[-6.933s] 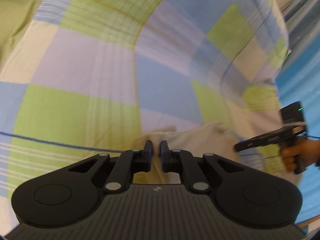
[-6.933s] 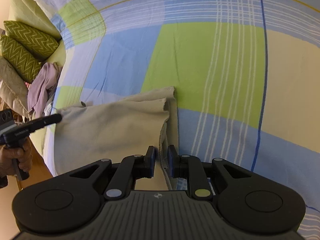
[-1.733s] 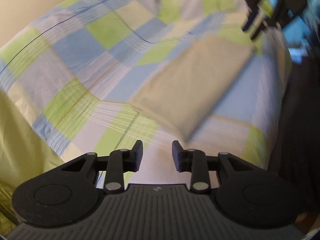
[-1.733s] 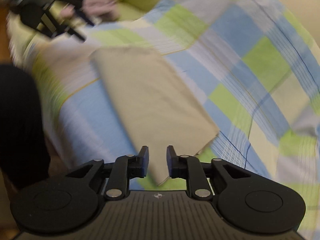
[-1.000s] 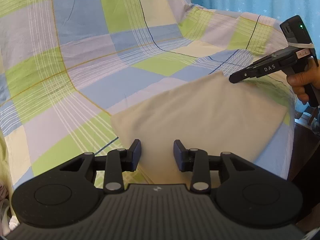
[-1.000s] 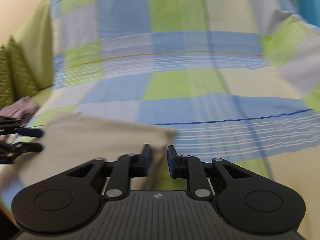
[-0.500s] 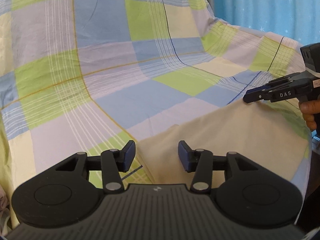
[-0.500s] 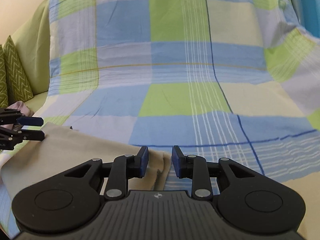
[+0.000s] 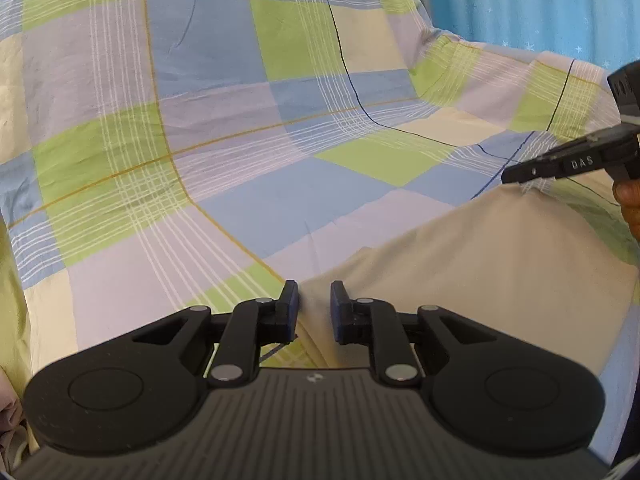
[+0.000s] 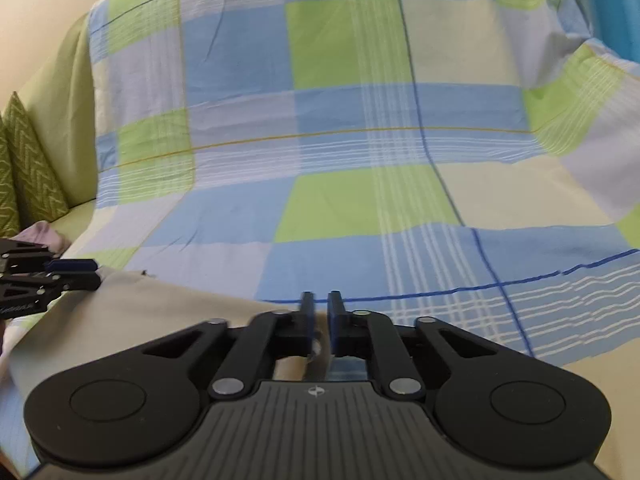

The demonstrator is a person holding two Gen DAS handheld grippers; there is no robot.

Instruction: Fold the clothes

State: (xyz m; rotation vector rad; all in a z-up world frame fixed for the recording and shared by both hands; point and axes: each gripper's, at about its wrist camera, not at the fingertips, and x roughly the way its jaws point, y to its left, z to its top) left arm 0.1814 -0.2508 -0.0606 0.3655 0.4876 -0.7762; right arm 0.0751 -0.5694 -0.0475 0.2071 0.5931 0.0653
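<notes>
Left wrist | beige cloth corner between parted left hand-held gripper fingers

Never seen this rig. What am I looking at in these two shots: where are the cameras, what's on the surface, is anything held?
There is no robot here. A person holds a two-finger tool in each hand, and each tool carries a fisheye camera that looks forward along its fingers. The black shape at the bottom of each picture is that tool's own body.

One picture is from the left tool, the other from the right tool, and each shows the other tool at its edge.

A checked sheet covers the surface. A flat beige cloth lies on it, with one tool at each end.

The left tool's fingers are apart around the cloth's edge, so it is not gripped. The right tool's fingers are nearly together at a corner. Blur hides whether they pinch it.

Green cushions stand at the side.
</notes>
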